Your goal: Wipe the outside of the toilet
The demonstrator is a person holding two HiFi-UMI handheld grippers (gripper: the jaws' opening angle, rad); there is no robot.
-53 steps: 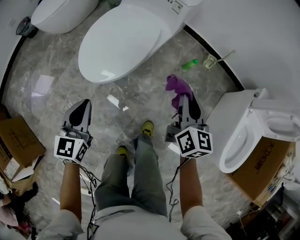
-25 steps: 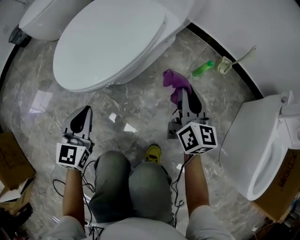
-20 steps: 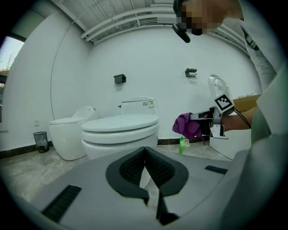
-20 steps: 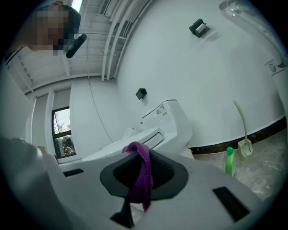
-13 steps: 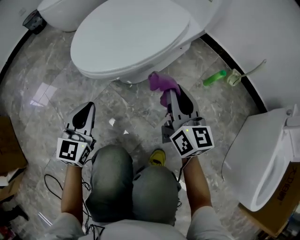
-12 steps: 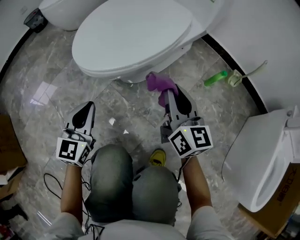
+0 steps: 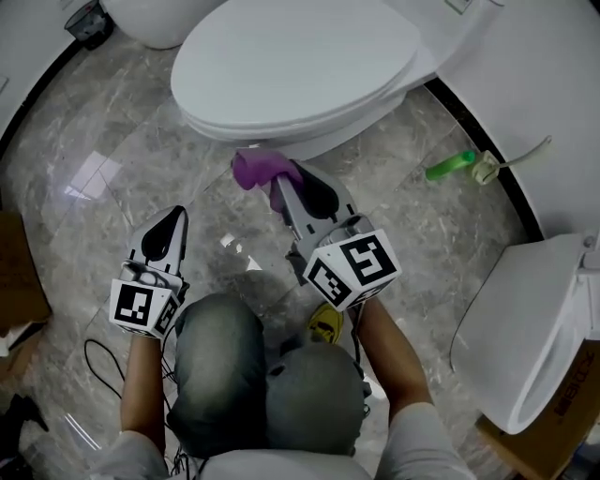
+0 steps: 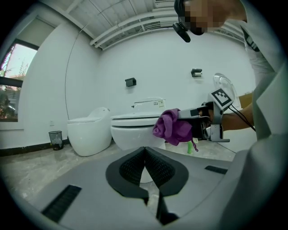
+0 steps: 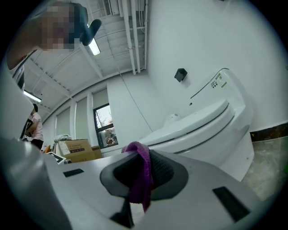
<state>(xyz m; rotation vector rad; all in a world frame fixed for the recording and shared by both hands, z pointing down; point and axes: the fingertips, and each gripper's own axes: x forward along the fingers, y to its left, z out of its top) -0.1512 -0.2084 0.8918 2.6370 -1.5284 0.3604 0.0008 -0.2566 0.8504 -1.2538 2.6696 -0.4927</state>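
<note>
Right gripper [image 7: 284, 184] is clenched on a purple cloth [image 7: 255, 167]. In the right gripper view its jaws [image 9: 141, 173] pinch a fold of cloth [image 9: 143, 179], with the end hanging down between them. The rest bunches up past the fingertips.

Just ahead of that bunch is the front of the toilet [image 7: 300, 66], below the rim of its closed lid. The cloth is very near the bowl, but whether it touches cannot be told. From the left gripper view the cloth [image 8: 173, 127] shows in front of the bowl's right side [image 8: 130, 130]. In the right gripper view the toilet [image 9: 211, 130] rises ahead and to the right of the jaws.

Left gripper [image 7: 172, 220] is closed with nothing in it: its pads [image 8: 145, 157] meet in a tight line. It hangs over the floor [image 7: 122, 159] to the left of the right gripper and nearer the person, beside a knee [image 7: 220, 366] and well apart from the toilet.

Behind the right gripper, a yellow shoe [image 7: 325, 323] shows between the knees. Farther right, a green bottle [image 7: 450, 166] and a brush [image 7: 511, 157] lie on the floor by the wall, and another toilet [image 7: 525, 347] stands at the right edge. Far ahead of the left gripper stand a third toilet [image 7: 155, 19] and a small bin [image 7: 89, 21]. A box [image 7: 19, 272] lies to its left.
</note>
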